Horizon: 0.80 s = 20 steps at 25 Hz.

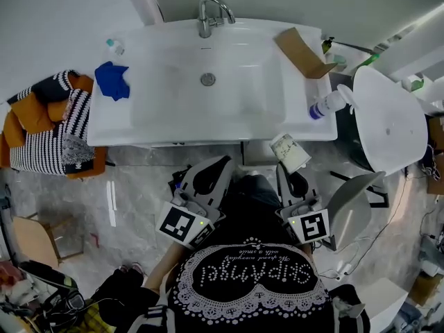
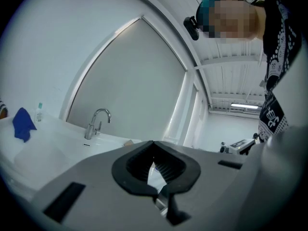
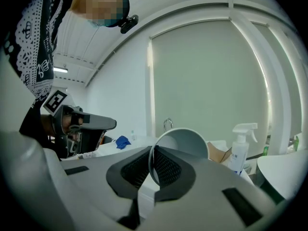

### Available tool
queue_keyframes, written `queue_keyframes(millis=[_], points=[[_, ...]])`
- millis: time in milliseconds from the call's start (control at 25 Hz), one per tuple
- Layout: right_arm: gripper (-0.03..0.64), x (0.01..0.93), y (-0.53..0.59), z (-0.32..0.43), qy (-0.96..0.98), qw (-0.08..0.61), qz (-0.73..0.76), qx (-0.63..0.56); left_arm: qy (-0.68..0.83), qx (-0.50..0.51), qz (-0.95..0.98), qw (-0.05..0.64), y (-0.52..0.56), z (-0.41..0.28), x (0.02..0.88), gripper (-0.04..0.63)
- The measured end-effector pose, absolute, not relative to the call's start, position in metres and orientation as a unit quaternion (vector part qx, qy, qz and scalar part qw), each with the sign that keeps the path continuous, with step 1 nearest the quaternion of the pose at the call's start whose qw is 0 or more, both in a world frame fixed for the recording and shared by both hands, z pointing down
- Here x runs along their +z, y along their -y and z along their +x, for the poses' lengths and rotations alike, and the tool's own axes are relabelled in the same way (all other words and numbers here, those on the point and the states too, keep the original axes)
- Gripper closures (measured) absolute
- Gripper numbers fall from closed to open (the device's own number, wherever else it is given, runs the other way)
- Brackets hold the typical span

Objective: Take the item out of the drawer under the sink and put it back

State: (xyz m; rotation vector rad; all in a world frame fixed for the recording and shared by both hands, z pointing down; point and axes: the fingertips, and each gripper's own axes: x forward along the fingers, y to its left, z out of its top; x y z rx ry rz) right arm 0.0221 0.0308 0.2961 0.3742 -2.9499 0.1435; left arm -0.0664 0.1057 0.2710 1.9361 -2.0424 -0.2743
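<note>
White cup (image 1: pixel 291 152) (image 3: pixel 185 143), rim clamped in your right gripper (image 1: pixel 288 171) (image 3: pixel 152 163) (mouth turned sideways), sits just short of the sink (image 1: pixel 208 134) edge at 12 o'clock. At 9 o'clock your left gripper (image 1: pixel 210 171) (image 2: pixel 154 165) is closed, empty. Bare floor (image 1: pixel 132 207) lies toward 8 o'clock.

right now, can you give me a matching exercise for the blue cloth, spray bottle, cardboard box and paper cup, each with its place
1 blue cloth
2 spray bottle
3 cardboard box
4 paper cup

A pinched in the right gripper
B left end of the sink counter
C counter's right edge, nearer the front
D back right of the counter

Pairs: 1-B, 2-C, 3-D, 4-A
</note>
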Motion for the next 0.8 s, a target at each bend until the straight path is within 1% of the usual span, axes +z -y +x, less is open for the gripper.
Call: queue_keyframes(millis=[440, 800], points=[[0.592, 0.297, -0.030, 0.031, 0.985, 0.084, 0.146, 0.043, 0.698, -0.084, 0.693, 0.161, -0.101, -0.059, 0.276, 0.591], [0.592, 0.298, -0.037, 0.014, 0.986, 0.089, 0.132, 0.044, 0.695, -0.091, 0.699, 0.142, -0.111, -0.069, 0.267, 0.591]])
